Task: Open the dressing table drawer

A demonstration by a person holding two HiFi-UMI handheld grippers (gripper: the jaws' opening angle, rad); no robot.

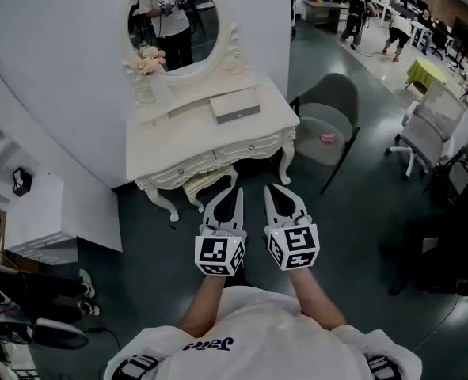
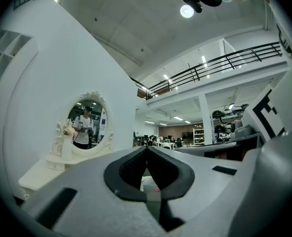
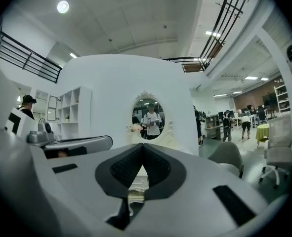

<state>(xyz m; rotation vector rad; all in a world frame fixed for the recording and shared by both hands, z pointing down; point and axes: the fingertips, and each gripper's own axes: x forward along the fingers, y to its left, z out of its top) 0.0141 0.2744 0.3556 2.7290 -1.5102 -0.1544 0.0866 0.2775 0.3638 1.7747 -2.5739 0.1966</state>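
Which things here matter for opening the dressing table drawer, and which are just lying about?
For the job:
dressing table; its closed front drawers; left gripper and right gripper, both shut and empty.

Lying about:
oval mirror; flowers; box on the tabletop; stool under the table; grey chair.

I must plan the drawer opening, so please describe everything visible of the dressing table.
The dressing table is cream-white, looks like painted wood, and stands upright against the white wall on curved legs. Its front drawers are shut. An oval carved mirror rises behind; a small box and flowers rest on top.
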